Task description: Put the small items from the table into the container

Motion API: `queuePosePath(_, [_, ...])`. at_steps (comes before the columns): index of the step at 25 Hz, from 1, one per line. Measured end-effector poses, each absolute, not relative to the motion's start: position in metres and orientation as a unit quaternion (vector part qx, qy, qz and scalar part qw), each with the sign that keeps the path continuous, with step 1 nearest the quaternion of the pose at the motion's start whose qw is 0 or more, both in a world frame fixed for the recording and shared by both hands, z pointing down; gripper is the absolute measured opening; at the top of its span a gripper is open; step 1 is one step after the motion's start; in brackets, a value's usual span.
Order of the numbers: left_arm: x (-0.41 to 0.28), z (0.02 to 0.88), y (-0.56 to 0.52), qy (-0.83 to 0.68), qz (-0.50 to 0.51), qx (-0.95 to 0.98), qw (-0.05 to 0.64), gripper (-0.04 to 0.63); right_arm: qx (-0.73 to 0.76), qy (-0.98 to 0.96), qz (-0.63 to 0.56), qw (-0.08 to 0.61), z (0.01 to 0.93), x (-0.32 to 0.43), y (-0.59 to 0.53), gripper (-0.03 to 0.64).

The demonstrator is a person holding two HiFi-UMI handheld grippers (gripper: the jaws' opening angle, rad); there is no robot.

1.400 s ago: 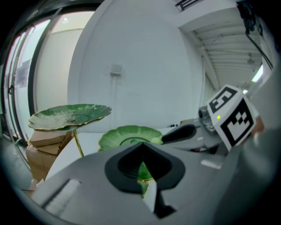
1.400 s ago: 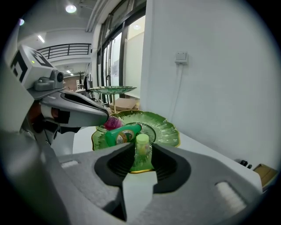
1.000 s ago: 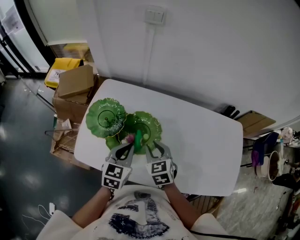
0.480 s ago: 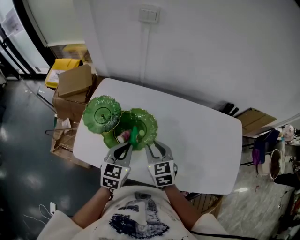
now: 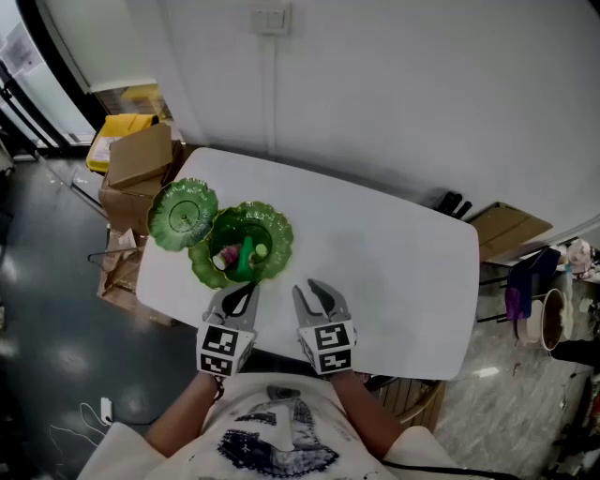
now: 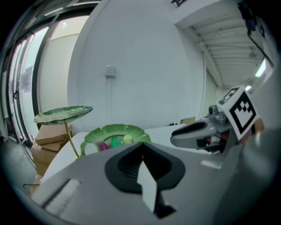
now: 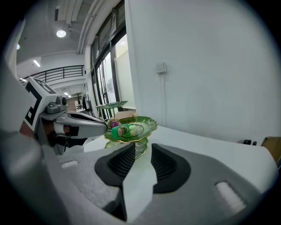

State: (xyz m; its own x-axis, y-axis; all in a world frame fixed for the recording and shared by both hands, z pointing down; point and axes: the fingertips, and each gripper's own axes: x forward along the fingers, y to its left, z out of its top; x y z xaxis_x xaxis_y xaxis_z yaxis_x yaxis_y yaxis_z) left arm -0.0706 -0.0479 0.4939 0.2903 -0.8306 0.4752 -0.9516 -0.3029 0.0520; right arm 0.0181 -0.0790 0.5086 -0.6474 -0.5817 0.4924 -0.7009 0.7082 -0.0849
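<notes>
A green tiered dish stands at the left end of the white table (image 5: 394, 272). Its lower bowl (image 5: 272, 230) holds a green bottle (image 5: 246, 255) and a pink-purple item (image 5: 228, 255); its small upper plate (image 5: 183, 214) is bare. My left gripper (image 5: 247, 292) is shut with nothing in it, just short of the bowl's near rim. To its right, my right gripper (image 5: 309, 292) is open and holds nothing. The left gripper view shows the bowl (image 6: 115, 132), the upper plate (image 6: 63, 113) and the right gripper (image 6: 193, 132). From the right gripper view, bowl (image 7: 142, 125) and bottle (image 7: 119, 131) lie ahead.
Cardboard boxes (image 5: 141, 159) and a yellow object (image 5: 117, 129) sit on the floor left of the table. Another flat box (image 5: 511, 230) lies beyond the right end. A white wall with a switch plate (image 5: 269, 19) runs behind the table.
Both grippers have drawn back from the dish toward the table's near edge. The green bottle stays lying in the bowl. The left gripper stays shut, the right one open.
</notes>
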Motion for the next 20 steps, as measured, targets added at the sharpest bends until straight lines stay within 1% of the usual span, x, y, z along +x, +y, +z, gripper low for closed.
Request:
queuePosePath(4, [-0.058,0.489,-0.044,-0.560,0.185,0.793,0.151,-0.011,0.370,-0.893,0.143,0.213,0.505,0.036,-0.074,0.112])
queuePosePath(6, [-0.053,0.489,-0.041,-0.548,0.189,0.803,0.141,-0.011,0.387,-0.886,0.144,0.208,0.505,0.042,-0.072,0.063])
queuePosePath(9, [-0.053,0.489,-0.036,-0.524,0.192,0.819,0.133,-0.011,0.417,-0.874,0.149,0.199,0.503,0.043,-0.069,0.061])
queuePosePath(12, [-0.067,0.486,-0.030,-0.510,0.192,0.829,0.124,-0.011,0.438,-0.866,0.153,0.188,0.498,0.034,-0.060,0.060])
queuePosePath(16, [-0.090,0.482,-0.016,-0.497,0.179,0.838,0.135,-0.011,0.463,-0.855,0.152,0.176,0.491,0.018,-0.044,0.029])
queuePosePath(19, [-0.106,0.477,-0.011,-0.486,0.175,0.848,0.123,-0.011,0.482,-0.848,0.149,0.162,0.485,0.004,-0.037,0.002])
queuePosePath(20, [-0.110,0.476,-0.009,-0.482,0.173,0.850,0.121,-0.011,0.488,-0.846,0.148,0.158,0.483,0.000,-0.034,0.002])
